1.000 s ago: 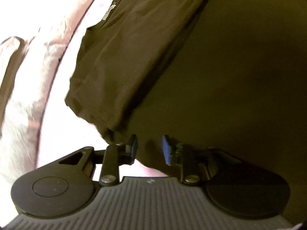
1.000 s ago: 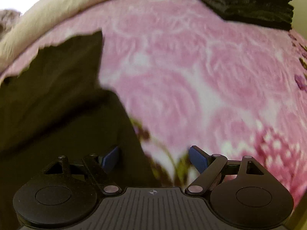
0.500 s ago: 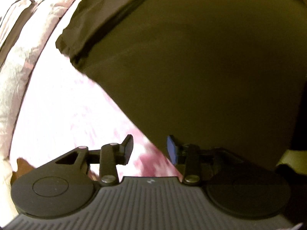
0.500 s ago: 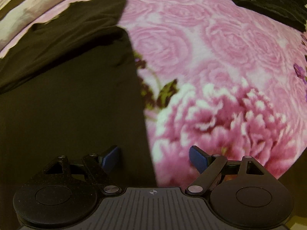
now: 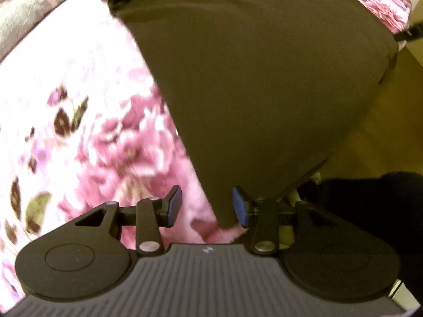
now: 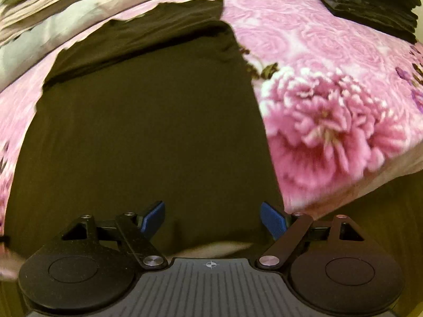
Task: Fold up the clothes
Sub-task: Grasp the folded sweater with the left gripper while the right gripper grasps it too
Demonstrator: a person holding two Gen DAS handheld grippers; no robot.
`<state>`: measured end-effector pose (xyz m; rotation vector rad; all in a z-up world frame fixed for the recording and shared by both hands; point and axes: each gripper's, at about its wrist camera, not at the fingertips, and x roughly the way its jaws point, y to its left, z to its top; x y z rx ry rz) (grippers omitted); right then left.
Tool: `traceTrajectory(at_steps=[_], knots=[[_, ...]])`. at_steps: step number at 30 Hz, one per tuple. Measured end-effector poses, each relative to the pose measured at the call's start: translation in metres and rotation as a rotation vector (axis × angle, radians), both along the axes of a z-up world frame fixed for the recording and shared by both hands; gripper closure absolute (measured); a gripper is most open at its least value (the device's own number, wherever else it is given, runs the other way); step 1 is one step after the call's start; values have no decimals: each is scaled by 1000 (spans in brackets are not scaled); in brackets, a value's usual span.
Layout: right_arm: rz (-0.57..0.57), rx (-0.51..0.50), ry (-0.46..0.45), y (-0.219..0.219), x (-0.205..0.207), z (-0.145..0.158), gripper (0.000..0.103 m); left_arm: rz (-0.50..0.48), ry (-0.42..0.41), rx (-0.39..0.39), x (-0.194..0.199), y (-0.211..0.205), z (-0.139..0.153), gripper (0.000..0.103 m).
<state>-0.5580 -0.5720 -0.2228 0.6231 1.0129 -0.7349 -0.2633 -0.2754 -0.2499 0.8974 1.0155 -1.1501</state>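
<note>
Both grippers lining up on the shirt's near hem

The left gripper (image 5: 206, 207) is gaping with the hem corner lying between its jaws, ungripped; the right gripper (image 6: 212, 219) is spread wider, empty, straddling the hem. The shirt (image 6: 148, 132) is lying flat on the bedspread (image 6: 330, 121), sleeves folded in at 12 o'clock, probably for a lengthwise fold; folded stack (image 6: 370, 2) at 1 o'clock.

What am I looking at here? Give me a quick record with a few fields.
Surface: floral pink bedspread
Garment: dark T-shirt lying flat, sleeves folded in
Left tool: open, at the shirt's lower left corner
Right tool: open, over the shirt's lower right hem
Also there: stack of folded dark clothes, far right
Fold stage: partly folded
</note>
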Motion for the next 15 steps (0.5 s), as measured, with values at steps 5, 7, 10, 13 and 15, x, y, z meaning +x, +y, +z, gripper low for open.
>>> traceTrajectory(at_steps=[5, 7, 10, 13, 15], knots=[[12, 5, -5, 1, -30, 0, 21, 37, 72, -28, 4, 6, -3, 76], [13, 13, -8, -7, -42, -3, 21, 39, 94, -25, 3, 5, -3, 86], [27, 38, -26, -22, -57, -10, 21, 59, 103, -6, 0, 1, -2, 90], [55, 76, -44, -35, -65, -21, 21, 79, 112, 13, -3, -3, -2, 94], [74, 100, -70, -42, -67, -31, 21, 90, 116, 21, -4, -6, -2, 97]])
